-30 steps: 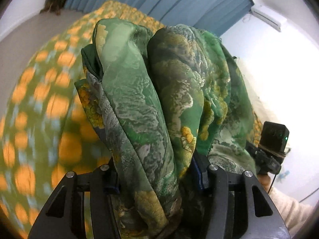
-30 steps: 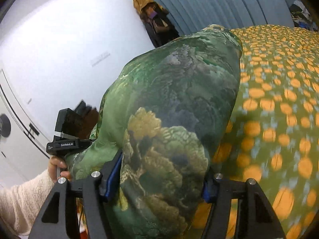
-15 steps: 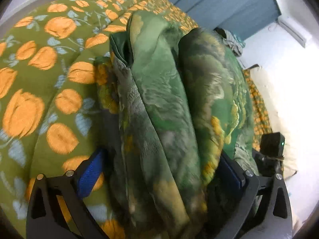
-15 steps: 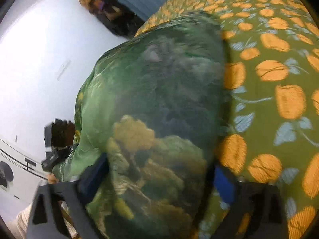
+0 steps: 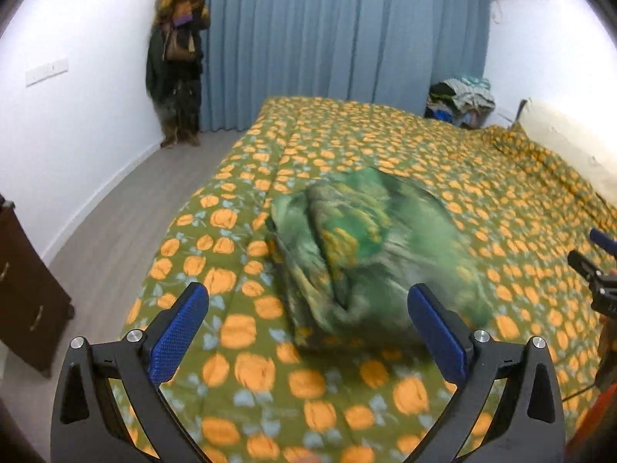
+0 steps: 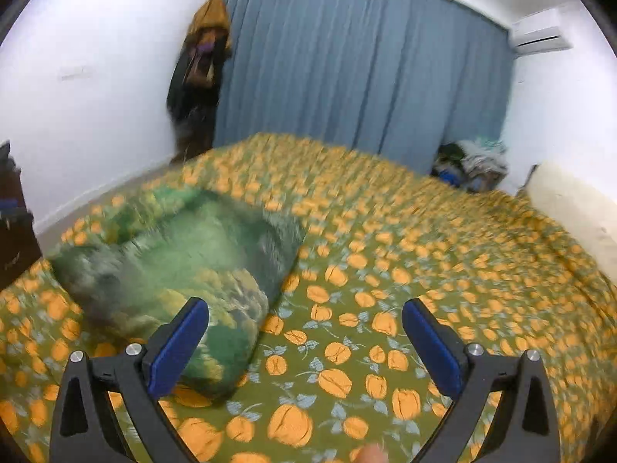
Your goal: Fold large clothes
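Both hand-held grippers, left [image 5: 308, 320] and right [image 6: 305, 333], gape empty; folded green garment [image 5: 370, 254] on bedspread [image 5: 501, 193].

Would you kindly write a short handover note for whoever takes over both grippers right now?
Left gripper: open, nothing between the fingers.
Right gripper: open, also empty.
Green patterned garment: lies as a folded bundle on the orange-flowered bedspread, just ahead of both grippers, touched by neither.
Done: the garment is folded and set down.
Left: check that the bundle is tidy. The heap of clothes beyond the bed's far corner may be next; I cannot tell.
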